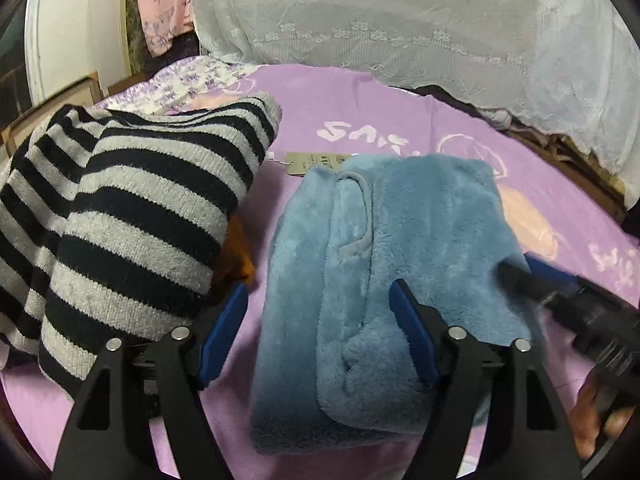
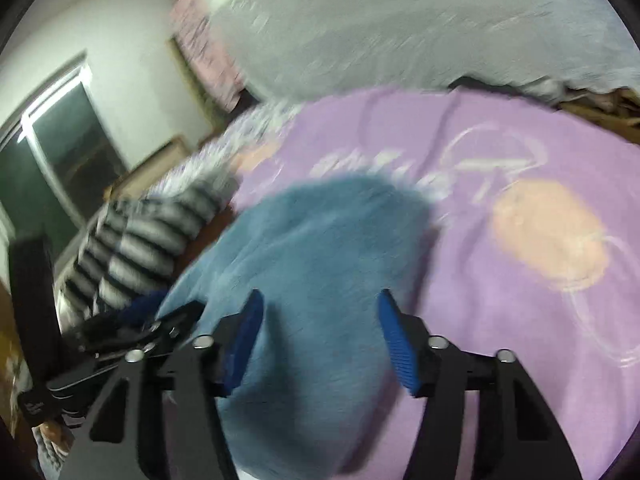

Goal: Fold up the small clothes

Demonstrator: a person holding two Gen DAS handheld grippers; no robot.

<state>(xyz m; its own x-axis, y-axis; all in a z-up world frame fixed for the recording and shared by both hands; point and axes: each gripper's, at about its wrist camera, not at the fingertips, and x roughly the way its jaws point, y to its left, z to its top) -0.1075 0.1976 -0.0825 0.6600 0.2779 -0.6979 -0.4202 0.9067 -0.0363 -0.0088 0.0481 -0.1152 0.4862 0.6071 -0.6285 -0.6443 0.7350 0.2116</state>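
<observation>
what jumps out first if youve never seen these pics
A folded blue fleece garment lies mid-frame on the purple bedspread, between the open left tongs. Left of it sits a heaped black-and-grey striped sweater. The right tongs, also open, hover over the fleece.

White wall [image 2: 132, 80], dark window [image 2: 68, 148], lilac bedspread [image 1: 400, 120], lace cover [image 1: 400, 20].

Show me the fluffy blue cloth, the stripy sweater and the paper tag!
blue cloth [image 1: 400, 220]: left wrist view, top of the folded bundle.
striped sweater [image 1: 152, 200]: left wrist view, middle of the knit.
paper tag [image 1: 310, 162]: left wrist view, tag's face.
</observation>
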